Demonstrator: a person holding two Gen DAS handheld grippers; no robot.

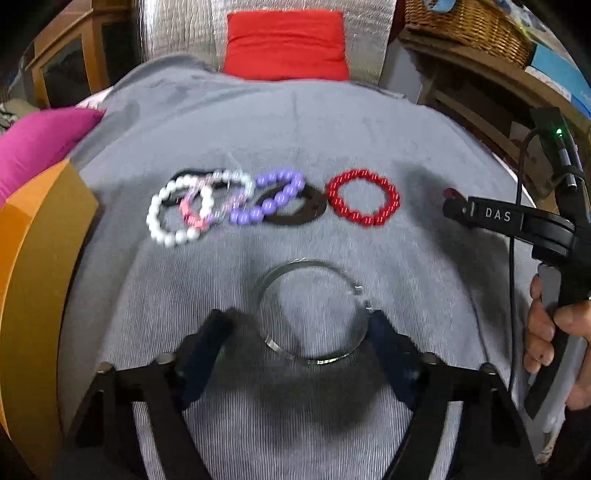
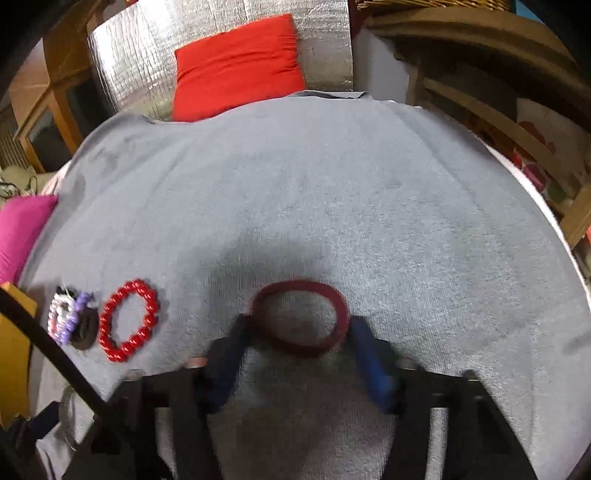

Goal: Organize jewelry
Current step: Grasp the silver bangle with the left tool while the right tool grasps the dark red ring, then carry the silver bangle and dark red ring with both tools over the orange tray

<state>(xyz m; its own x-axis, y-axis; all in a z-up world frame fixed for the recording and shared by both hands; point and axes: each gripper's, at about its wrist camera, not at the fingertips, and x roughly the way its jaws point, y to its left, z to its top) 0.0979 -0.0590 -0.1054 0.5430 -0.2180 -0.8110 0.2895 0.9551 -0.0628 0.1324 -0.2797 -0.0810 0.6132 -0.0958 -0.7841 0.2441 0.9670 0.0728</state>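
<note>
Grey terry cloth [image 2: 332, 192] is spread over the whole work surface; whether a desk or a bed lies under it cannot be told. A red cushion [image 1: 286, 44] is propped against a silver quilted panel [image 2: 325, 44] at the far edge, with a magenta cushion [image 1: 37, 140] and an orange box [image 1: 33, 258] at the left and a wicker basket [image 1: 465, 22] on wooden shelving at the right.

Sorting is judged to be partly done. A row is laid out: a red bead bracelet [image 1: 363, 197] lies apart, while white beads [image 1: 173, 210], purple beads [image 1: 273, 197] and a dark oval ring [image 1: 295, 208] are overlapped in a heap, probably left to be separated.

A thin silver bangle [image 1: 314, 310] is bracketed by the left gripper [image 1: 297, 328], fingers spread wide, one touching its rim. A dark red bangle [image 2: 301, 317] is pinched across its width by the right gripper [image 2: 299, 334]; whether it rests on the cloth cannot be told.
</note>
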